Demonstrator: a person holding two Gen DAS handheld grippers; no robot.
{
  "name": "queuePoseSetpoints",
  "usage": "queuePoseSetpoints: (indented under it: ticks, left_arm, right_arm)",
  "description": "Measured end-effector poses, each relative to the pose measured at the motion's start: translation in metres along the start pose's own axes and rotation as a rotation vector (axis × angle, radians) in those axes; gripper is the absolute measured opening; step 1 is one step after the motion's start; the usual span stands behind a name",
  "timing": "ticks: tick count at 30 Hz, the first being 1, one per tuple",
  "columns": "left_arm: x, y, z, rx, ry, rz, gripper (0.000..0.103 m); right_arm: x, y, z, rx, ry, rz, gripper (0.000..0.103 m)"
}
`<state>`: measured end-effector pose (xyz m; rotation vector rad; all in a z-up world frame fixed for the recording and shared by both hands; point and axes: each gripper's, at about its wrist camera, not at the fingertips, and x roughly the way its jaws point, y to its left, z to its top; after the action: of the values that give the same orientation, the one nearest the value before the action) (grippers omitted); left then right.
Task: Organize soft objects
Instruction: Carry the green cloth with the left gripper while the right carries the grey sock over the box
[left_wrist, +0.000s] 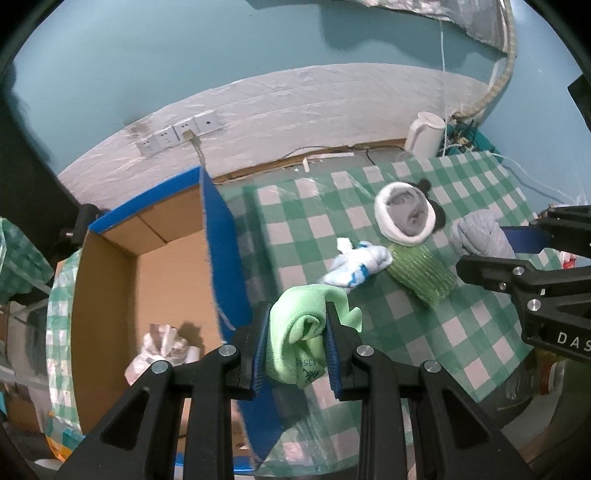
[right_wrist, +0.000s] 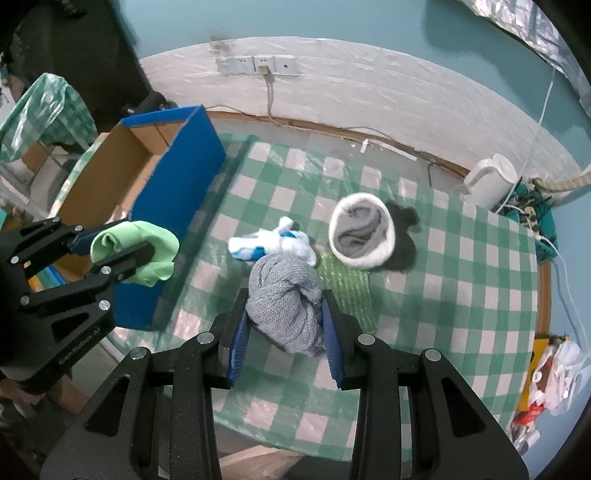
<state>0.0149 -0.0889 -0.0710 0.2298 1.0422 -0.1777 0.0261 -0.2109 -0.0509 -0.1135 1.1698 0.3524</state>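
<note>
Both grippers are mid-carry: the left gripper (left_wrist: 297, 343) has its jaws clamped on a green cloth (left_wrist: 303, 332) beside the cardboard box (left_wrist: 107, 258), while the right gripper (right_wrist: 284, 328) pinches a grey knit bundle (right_wrist: 284, 299) above the checked surface (right_wrist: 461, 295). Next, each load probably needs bringing over the box's open top before release.

**A teal room with a checked table at its middle**

We take the table (right_wrist: 461, 280), under its green-and-white checked cover, as our landmark. Behind it we see a band of white brick-patterned covering (right_wrist: 369, 88), and above that the teal wall (left_wrist: 184, 55). A row of white sockets (right_wrist: 256, 65) sits on the band behind the table's far edge, one with a cable plugged in. At the table's far right corner stands a white kettle (right_wrist: 489, 181), beside a tangle of cables (right_wrist: 532, 210).
</note>
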Motion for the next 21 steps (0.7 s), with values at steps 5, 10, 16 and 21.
queuePoseSetpoints:
  ticks: [5,10,16,21]
  left_arm:
    - [-0.008,0.017,0.000,-0.025,-0.013,0.007,0.027]
    - [-0.014,0.030,-0.003,-0.045,-0.026,0.019,0.027]
    - [-0.018,0.051,-0.007,-0.074,-0.032,0.044,0.027]
    - [-0.016,0.070,-0.010,-0.104,-0.025,0.065,0.027]
  right_arm:
    - [-0.002,0.014,0.010,-0.019,-0.012,0.008,0.035]
    - [-0.002,0.033,0.021,-0.048,-0.018,0.016,0.035]
    - [0.000,0.055,0.030,-0.080,-0.021,0.029,0.035]
    - [0.002,0.073,0.038,-0.107,-0.022,0.038,0.035]
